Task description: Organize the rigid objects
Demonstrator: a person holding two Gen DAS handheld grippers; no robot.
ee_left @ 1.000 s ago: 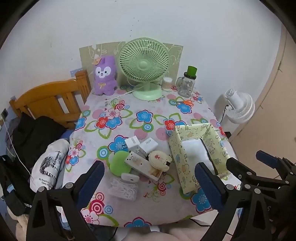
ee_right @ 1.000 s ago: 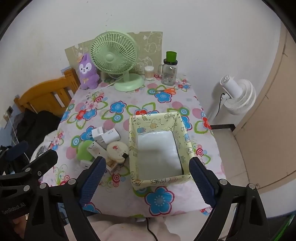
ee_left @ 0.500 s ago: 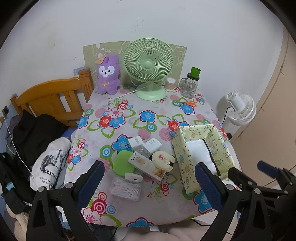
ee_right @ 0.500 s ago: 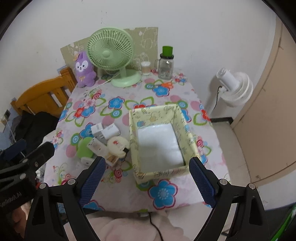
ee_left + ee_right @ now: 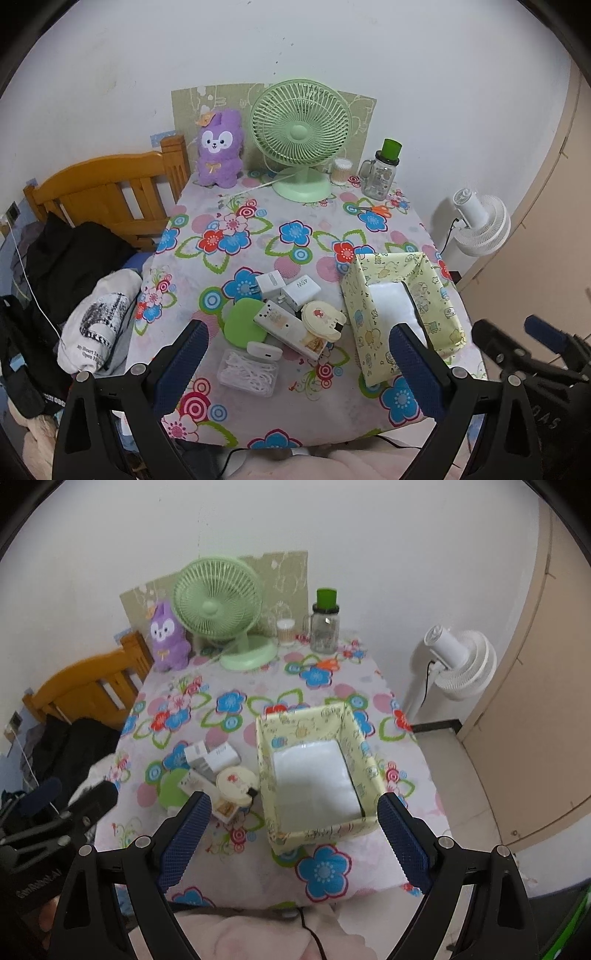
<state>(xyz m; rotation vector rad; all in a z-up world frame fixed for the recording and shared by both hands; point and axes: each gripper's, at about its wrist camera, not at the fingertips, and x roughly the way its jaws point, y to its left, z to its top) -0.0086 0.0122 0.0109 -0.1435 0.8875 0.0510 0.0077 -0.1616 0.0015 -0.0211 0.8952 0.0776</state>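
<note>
A pile of small rigid items lies near the table's front: two white chargers (image 5: 288, 286), a green round case (image 5: 245, 321), a white remote-like box (image 5: 290, 328), a cream round mirror (image 5: 321, 319), a small white device (image 5: 264, 350) and a clear box of white cable (image 5: 247, 373). To their right stands an empty yellow patterned box (image 5: 402, 314), also in the right wrist view (image 5: 314, 775). My left gripper (image 5: 295, 365) is open and empty, above the table's front edge. My right gripper (image 5: 293, 843) is open and empty, before the box.
At the table's back stand a purple plush (image 5: 218, 151), a green fan (image 5: 301, 134), a cotton-swab jar (image 5: 341, 171), a green-lidded glass jar (image 5: 382, 171) and orange scissors (image 5: 373, 210). A wooden bed frame (image 5: 103, 195) with clothes is left; a white floor fan (image 5: 480, 229) is right.
Both grippers have pulled back and risen, so the table looks smaller and farther. Nothing on the table moved. Both grippers stay open.
</note>
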